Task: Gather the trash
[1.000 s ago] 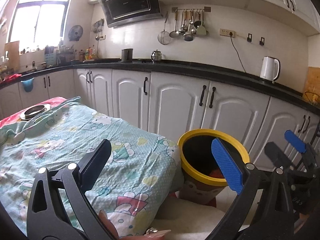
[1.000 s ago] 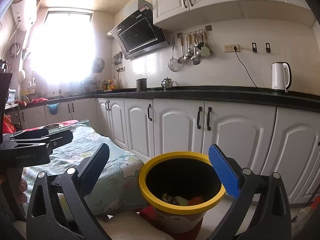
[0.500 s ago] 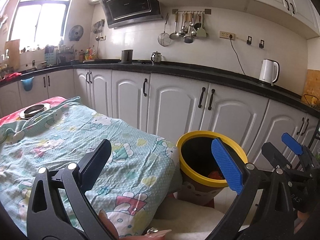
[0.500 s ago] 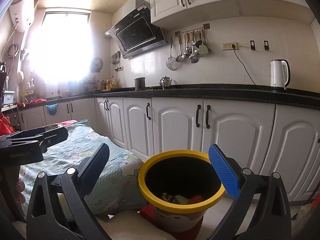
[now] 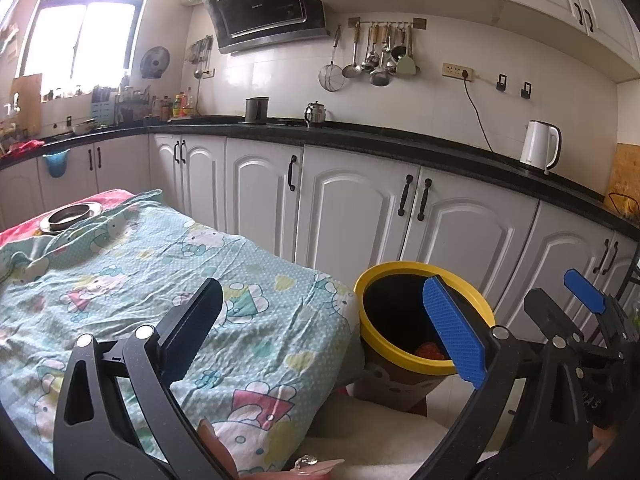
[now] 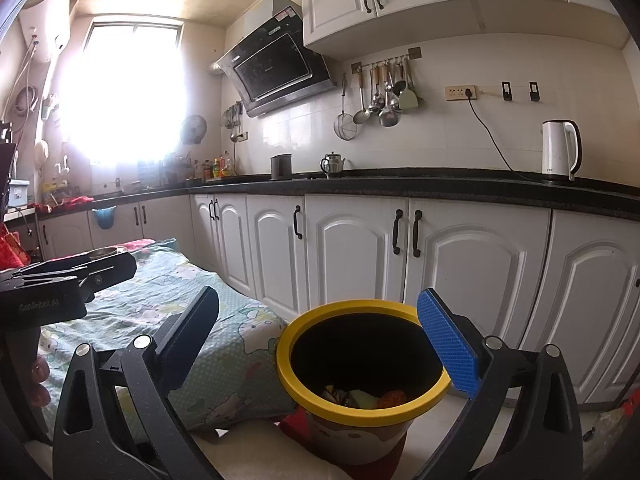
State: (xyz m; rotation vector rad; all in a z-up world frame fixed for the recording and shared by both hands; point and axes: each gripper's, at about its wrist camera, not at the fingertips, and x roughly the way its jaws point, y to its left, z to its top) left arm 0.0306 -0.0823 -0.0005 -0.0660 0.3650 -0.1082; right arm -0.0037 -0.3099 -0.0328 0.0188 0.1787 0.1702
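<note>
Little change since a second ago. Left gripper (image 5: 324, 332) and right gripper (image 6: 320, 336): both spread wide, holding nothing. One yellow-rimmed bin (image 6: 362, 414) lower centre, trash scraps (image 6: 366, 398) inside. One patterned cloth (image 5: 132, 280) left. One kettle (image 6: 560, 150) upper right.

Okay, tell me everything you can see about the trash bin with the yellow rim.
The trash bin is a round, tapered pail, plastic by its look, with a thick yellow rim and a black inside. Its outer wall is brown above and pale below, with small cartoon marks. It stands upright and lidless on the pale floor, over something red, in front of the white cabinets and right beside the draped cartoon cloth. Scraps lie at the bottom, orange, yellowish and dark. Neither gripper touches it.
</note>
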